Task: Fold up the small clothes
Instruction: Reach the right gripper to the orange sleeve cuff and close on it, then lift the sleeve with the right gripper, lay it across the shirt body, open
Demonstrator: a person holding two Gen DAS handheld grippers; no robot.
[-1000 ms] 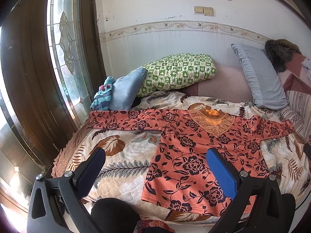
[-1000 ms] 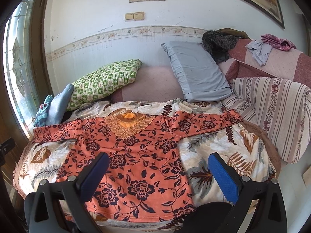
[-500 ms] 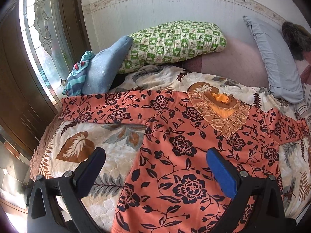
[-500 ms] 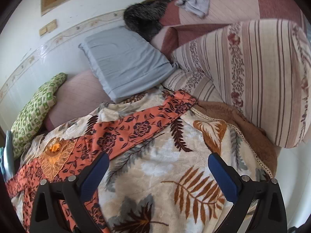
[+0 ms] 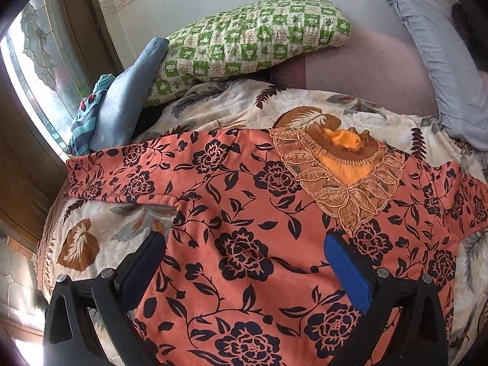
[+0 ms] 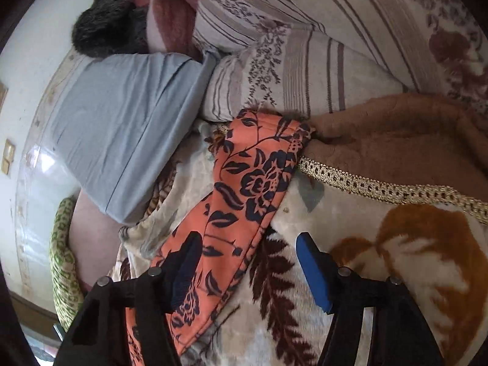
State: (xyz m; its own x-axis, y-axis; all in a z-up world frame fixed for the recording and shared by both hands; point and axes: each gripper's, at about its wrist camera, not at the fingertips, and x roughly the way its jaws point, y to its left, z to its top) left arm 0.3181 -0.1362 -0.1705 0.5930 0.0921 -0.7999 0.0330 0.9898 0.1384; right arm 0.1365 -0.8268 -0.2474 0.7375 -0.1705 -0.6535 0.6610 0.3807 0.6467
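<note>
My left view takes in the whole orange flowered top spread flat on the leaf-print blanket, its collar toward the green checked pillow. My right view shows only one sleeve, its cuff against the brown blanket edge beside the grey pillow. My left claw hangs wide apart above the top's body, gripping nothing. My right claw is closing, part-open, astride the sleeve's edge, pads not yet pressing it.
</note>
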